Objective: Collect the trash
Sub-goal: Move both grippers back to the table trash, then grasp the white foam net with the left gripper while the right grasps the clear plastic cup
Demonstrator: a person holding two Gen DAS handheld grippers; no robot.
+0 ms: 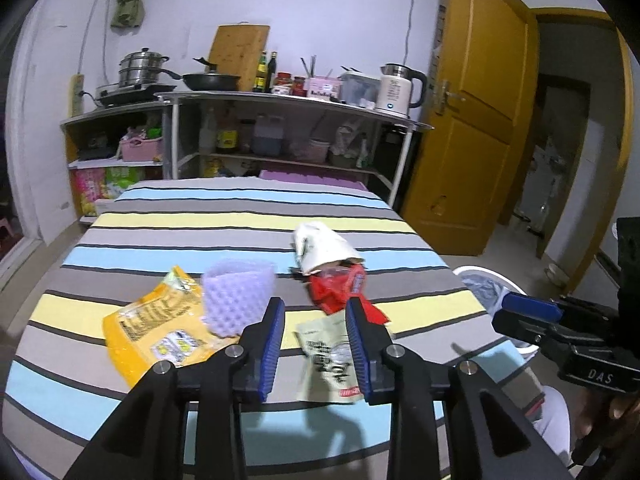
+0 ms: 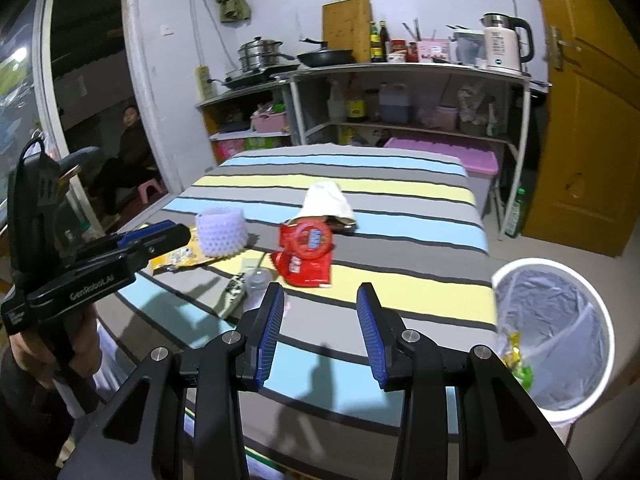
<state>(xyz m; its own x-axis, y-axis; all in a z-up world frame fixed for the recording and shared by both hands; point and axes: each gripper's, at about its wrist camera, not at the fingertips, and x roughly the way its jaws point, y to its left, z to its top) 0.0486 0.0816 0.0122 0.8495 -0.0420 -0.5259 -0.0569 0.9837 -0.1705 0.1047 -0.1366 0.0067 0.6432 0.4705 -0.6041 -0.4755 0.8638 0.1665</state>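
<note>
On the striped table (image 1: 200, 220) lie a yellow packet (image 1: 152, 328), a purple foam sleeve (image 1: 236, 296), a red wrapper (image 1: 340, 288), a white paper bag (image 1: 320, 246) and a pale green wrapper (image 1: 328, 356). My left gripper (image 1: 315, 312) hangs open above the pale green wrapper, its pads not touching it. In the right wrist view my right gripper (image 2: 320, 296) is open and empty over the table's near edge, with the red wrapper (image 2: 306, 252) just ahead. Right of it stands a white trash bin (image 2: 604, 332) with a clear liner.
Behind the table stands a metal shelf (image 2: 400, 70) with pots, bottles and a kettle (image 2: 504, 46). A yellow door (image 2: 580, 120) is on the right, with a green bottle (image 2: 516, 212) on the floor beside it. A person (image 2: 128, 148) sits in the left doorway.
</note>
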